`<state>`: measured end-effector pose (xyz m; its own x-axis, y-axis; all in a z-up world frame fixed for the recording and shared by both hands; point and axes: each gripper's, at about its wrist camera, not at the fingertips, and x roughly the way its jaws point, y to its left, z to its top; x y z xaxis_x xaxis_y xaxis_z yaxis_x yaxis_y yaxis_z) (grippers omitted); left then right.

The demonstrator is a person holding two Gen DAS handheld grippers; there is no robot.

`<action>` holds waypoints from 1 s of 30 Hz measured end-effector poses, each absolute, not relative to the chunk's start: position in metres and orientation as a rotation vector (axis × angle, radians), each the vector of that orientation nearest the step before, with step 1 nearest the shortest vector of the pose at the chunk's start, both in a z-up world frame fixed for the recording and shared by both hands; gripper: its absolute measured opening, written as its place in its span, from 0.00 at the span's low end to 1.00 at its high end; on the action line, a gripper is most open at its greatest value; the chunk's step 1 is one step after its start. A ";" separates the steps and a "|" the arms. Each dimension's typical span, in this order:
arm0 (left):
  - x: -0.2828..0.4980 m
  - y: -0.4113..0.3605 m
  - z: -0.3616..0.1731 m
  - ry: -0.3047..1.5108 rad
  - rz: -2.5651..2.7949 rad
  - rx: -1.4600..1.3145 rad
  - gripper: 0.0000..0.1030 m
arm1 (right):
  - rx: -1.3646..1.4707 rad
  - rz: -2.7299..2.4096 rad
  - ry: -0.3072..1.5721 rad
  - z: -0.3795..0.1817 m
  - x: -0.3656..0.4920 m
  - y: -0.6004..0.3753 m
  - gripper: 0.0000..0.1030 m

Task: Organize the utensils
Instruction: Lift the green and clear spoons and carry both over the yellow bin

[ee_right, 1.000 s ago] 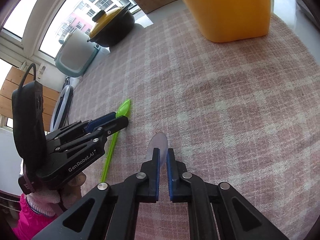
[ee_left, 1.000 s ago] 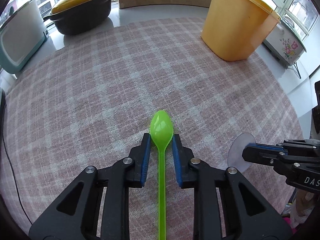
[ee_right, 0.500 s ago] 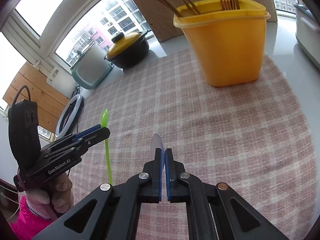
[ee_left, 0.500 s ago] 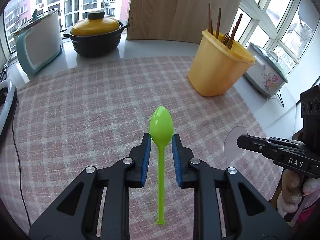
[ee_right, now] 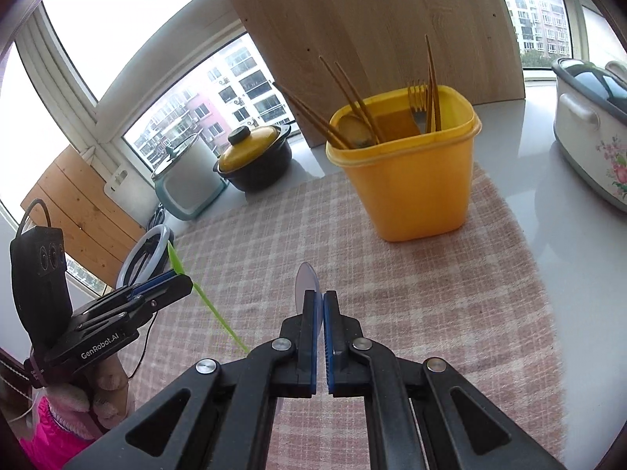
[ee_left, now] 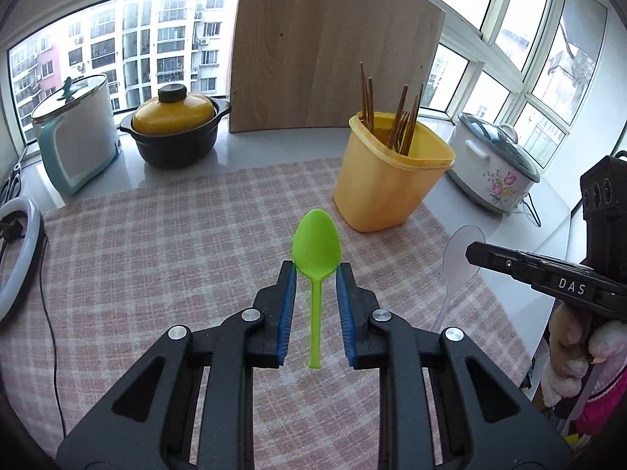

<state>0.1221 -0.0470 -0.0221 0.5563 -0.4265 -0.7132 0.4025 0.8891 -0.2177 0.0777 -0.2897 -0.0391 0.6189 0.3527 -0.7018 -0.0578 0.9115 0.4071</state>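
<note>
My left gripper [ee_left: 316, 270] is shut on a green plastic spoon [ee_left: 316, 244] at the base of its bowl, held in the air with the handle hanging down; it also shows in the right wrist view [ee_right: 176, 266]. My right gripper [ee_right: 322, 299] is shut on a clear plastic spoon [ee_right: 306, 279], seen edge-on; the left wrist view shows it [ee_left: 458, 250] lifted to the right. A yellow utensil bin [ee_left: 390, 180] [ee_right: 411, 172] with chopsticks, a fork and a spoon stands ahead on the pink checked cloth [ee_left: 156, 254].
A black pot with a yellow lid [ee_left: 174, 131], a white and teal appliance [ee_left: 76, 141] and a wooden board [ee_left: 333, 43] stand at the back. A flowered rice cooker [ee_left: 493, 168] is to the right. A ring light [ee_left: 17, 258] lies at the left edge.
Both grippers have lifted their spoons off the cloth and tilted up, so the bin's opening and the windows have come into view.
</note>
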 end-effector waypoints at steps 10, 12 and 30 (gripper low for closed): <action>0.121 -0.070 0.012 0.760 -0.513 -0.057 0.19 | 0.347 0.218 0.789 -0.011 0.080 -0.319 0.00; 0.121 -0.076 0.018 0.746 -0.520 -0.067 0.19 | 0.351 0.216 0.777 -0.005 0.081 -0.327 0.00; 0.140 -0.135 0.070 0.599 -0.532 -0.090 0.19 | 0.332 0.198 0.646 0.049 0.104 -0.391 0.00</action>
<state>0.1404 -0.1345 0.0699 0.6965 -0.5014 -0.5133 0.4505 0.8624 -0.2310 0.1041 -0.3912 0.0486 0.7821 0.2824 -0.5554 -0.0775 0.9286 0.3629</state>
